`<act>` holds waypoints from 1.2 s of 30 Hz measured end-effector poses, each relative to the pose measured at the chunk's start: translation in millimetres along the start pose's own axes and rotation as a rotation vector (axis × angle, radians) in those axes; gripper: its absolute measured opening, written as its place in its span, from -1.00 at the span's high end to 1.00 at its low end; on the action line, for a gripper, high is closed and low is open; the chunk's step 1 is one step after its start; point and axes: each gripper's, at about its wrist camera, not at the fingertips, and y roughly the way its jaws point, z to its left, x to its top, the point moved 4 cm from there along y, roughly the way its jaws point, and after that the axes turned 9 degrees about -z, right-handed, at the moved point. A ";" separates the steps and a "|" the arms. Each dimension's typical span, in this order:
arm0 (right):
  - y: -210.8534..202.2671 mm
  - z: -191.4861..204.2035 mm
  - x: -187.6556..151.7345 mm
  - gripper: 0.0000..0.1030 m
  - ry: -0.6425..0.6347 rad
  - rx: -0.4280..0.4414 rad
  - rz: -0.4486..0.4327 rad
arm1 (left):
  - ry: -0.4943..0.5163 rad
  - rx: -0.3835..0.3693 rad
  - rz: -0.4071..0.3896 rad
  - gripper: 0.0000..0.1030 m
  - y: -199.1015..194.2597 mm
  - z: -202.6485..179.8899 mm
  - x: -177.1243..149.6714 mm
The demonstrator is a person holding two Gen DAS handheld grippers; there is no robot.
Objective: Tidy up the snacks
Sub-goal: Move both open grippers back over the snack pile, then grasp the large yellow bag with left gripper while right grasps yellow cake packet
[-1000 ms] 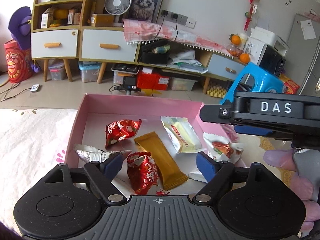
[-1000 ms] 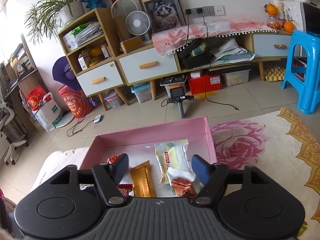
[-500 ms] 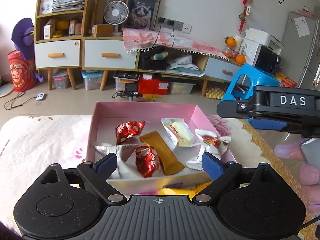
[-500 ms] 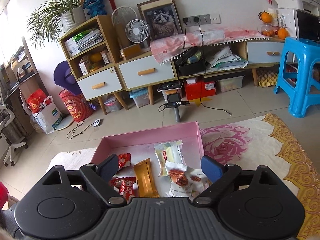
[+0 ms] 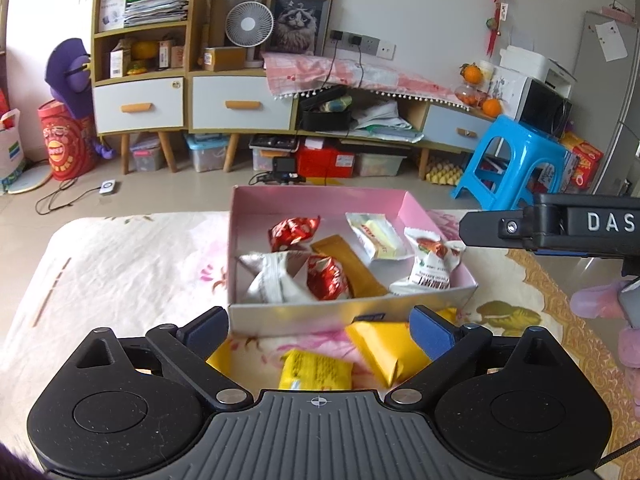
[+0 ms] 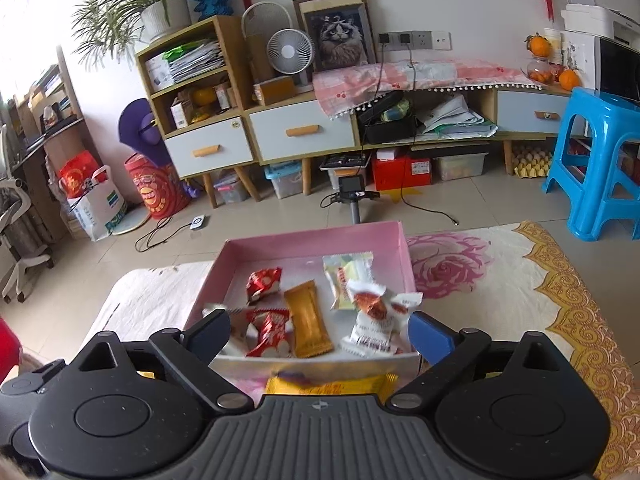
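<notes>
Snacks sit in the pink box [image 5: 436,220] on the flowered cloth of the tabletop [image 5: 120,264]: a red-wrapped sweet [image 5: 294,230] toward the far left, a second red one [image 5: 328,278] nearer, a white packet [image 5: 272,278] at the near left wall, a long gold bar [image 5: 348,266] down the middle, a pale yellow wafer pack [image 5: 376,234] at far right, and a white pack with a red picture [image 5: 432,264] leaning on the near right corner. Outside the box, just short of its near wall, yellow packets [image 5: 384,348] lie loose on the cloth; from the right wrist view one of them [image 6: 332,388] shows under the box edge.

Both tools are empty. The left hand-held gripper [image 5: 318,330] has its jaws opening, already wide, with the yellow packets below the gap but not pinched. The right hand-held gripper [image 6: 320,332] is likewise opening wide, with nothing between its pads.

The step in hand looks like fetching the loose yellow packets. To do it well, pick one packet per tool, come down with the pads on either side of its short width, and close on the body, not the crimped end, which would slip. Keep the two tools apart and clear of the near wall so the box is not shoved.
</notes>
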 end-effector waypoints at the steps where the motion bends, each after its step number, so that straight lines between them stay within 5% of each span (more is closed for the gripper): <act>1: -2.4 2.2 -2.9 -0.74 -0.001 0.006 0.002 | 0.000 0.004 0.002 -0.91 -3.4 1.9 -1.4; 14: -29.6 12.9 -36.4 -0.77 -0.058 0.058 0.003 | -0.025 0.027 0.037 -0.93 -32.3 26.4 -28.8; 27: -42.5 -5.3 -70.9 -0.78 -0.175 0.013 0.017 | 0.020 0.076 0.055 -0.93 -43.9 59.8 -62.3; 36: -33.9 -11.9 -88.6 -0.78 -0.241 -0.001 0.066 | -0.061 0.122 0.044 -0.93 -36.7 83.4 -73.7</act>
